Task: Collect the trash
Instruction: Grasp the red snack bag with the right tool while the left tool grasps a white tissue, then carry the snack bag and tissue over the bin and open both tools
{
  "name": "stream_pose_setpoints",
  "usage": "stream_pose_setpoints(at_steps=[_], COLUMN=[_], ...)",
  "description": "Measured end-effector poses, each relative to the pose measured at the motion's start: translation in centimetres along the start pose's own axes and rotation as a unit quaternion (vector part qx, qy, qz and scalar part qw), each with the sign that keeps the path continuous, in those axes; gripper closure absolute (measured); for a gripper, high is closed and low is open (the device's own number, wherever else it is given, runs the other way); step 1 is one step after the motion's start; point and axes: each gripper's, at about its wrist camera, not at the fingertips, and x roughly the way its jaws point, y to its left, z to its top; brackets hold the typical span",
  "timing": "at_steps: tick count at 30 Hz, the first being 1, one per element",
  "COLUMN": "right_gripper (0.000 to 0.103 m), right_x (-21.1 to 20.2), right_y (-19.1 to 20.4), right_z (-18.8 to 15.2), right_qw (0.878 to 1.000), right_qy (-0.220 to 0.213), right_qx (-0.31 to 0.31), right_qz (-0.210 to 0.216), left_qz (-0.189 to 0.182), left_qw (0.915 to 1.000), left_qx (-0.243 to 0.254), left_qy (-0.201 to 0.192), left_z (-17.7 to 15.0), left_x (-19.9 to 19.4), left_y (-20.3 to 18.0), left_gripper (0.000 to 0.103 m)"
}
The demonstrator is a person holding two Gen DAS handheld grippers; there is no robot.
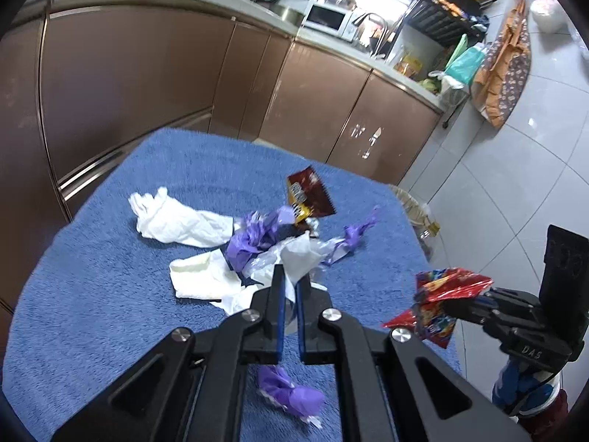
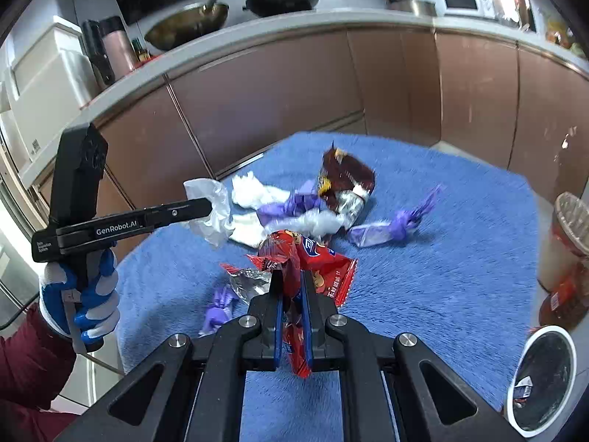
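Trash lies on a blue towel-covered table [image 1: 110, 294]: white tissues [image 1: 176, 217], purple wrappers [image 1: 254, 239], a brown snack bag [image 1: 311, 195]. My left gripper [image 1: 290, 280] is shut on a clear-white plastic wrapper [image 1: 300, 254], held above the pile; it also shows in the right wrist view [image 2: 211, 213]. My right gripper [image 2: 292, 283] is shut on a red snack bag [image 2: 313, 261], lifted over the table's right part; the bag shows in the left wrist view [image 1: 441, 291]. A purple wrapper [image 1: 291, 394] lies near the front edge.
A white bin with a black liner [image 2: 545, 372] stands on the floor at the right. A wicker basket [image 2: 570, 221] stands beside the table. Brown kitchen cabinets [image 1: 147, 84] run behind the table. A tiled floor [image 1: 515, 184] is at the right.
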Motion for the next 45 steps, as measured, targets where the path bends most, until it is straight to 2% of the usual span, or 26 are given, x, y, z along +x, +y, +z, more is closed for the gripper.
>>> stream_pose_setpoints(at_steps=[10, 15, 21, 25, 29, 34, 37, 41, 45], right_gripper=[0.095, 0.095, 0.095, 0.095, 0.095, 0.095, 0.095, 0.094, 0.094], right_x=[-8.3, -12.4, -17.4, -20.5, -22.7, -23.4, -22.4, -19.9, -16.9], right_y=[1.6, 1.0, -1.6, -3.5, -6.3, -11.1, -14.6, -20.3, -25.7], right_z=[0.0, -0.7, -1.3, -1.4, -2.0, -3.9, -5.5, -7.8, -10.9], right_qw=[0.996, 0.99, 0.974, 0.957, 0.938, 0.918, 0.908, 0.897, 0.887], right_qy=[-0.083, -0.123, -0.174, -0.197, -0.215, -0.21, -0.191, -0.158, -0.124], right_qx=[0.001, 0.014, 0.044, 0.06, 0.089, 0.139, 0.171, 0.217, 0.265], right_qz=[-0.039, -0.068, -0.14, -0.204, -0.256, -0.306, -0.331, -0.352, -0.357], left_qz=[-0.018, -0.043, -0.08, -0.11, -0.145, -0.182, -0.194, -0.207, -0.212], left_qw=[0.9979, 0.9954, 0.9896, 0.9833, 0.9752, 0.9626, 0.9566, 0.9482, 0.9399], left_qx=[0.036, 0.061, 0.105, 0.136, 0.164, 0.199, 0.209, 0.205, 0.198], left_qy=[-0.051, -0.061, -0.056, -0.049, -0.031, 0.022, 0.06, 0.127, 0.181], left_z=[0.6, 1.2, 2.6, 3.9, 4.6, 3.9, 2.7, 0.8, -1.3], left_x=[-5.8, -6.5, -4.9, -3.1, -0.1, 6.1, 10.7, 18.6, 25.5], left_y=[-4.4, -7.7, -13.3, -17.8, -22.7, -29.7, -33.0, -37.3, -40.4], left_gripper=[0.099, 0.099, 0.099, 0.099, 0.099, 0.099, 0.098, 0.098, 0.098])
